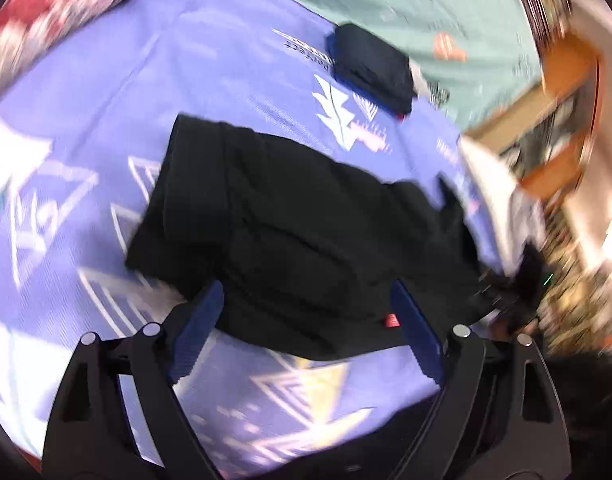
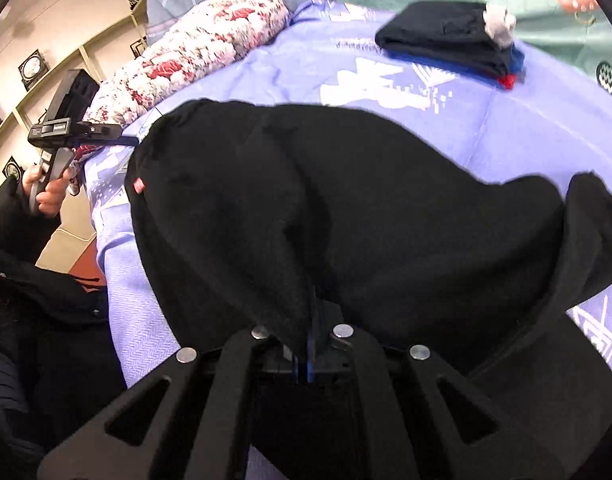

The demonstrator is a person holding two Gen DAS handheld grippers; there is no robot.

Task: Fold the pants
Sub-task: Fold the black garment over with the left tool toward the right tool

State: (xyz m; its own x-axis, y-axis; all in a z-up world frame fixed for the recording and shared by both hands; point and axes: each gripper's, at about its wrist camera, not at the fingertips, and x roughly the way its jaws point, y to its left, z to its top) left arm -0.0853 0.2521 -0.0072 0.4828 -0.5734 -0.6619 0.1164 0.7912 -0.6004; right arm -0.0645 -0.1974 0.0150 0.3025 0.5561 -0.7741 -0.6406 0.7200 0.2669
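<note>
we have the right gripper [image 2: 306,344] pinching the near edge of the black pants [image 2: 345,200] lying on the bed [image 2: 525,120], the left gripper [image 1: 306,320] spread and empty, pants straight ahead.

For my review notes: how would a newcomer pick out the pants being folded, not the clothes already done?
Start at the purple patterned bedspread. The black pants sprawl across its near part, pinched by the right gripper. Unlike the folded stack farther back, they are loose and carry a small red tag.
</note>
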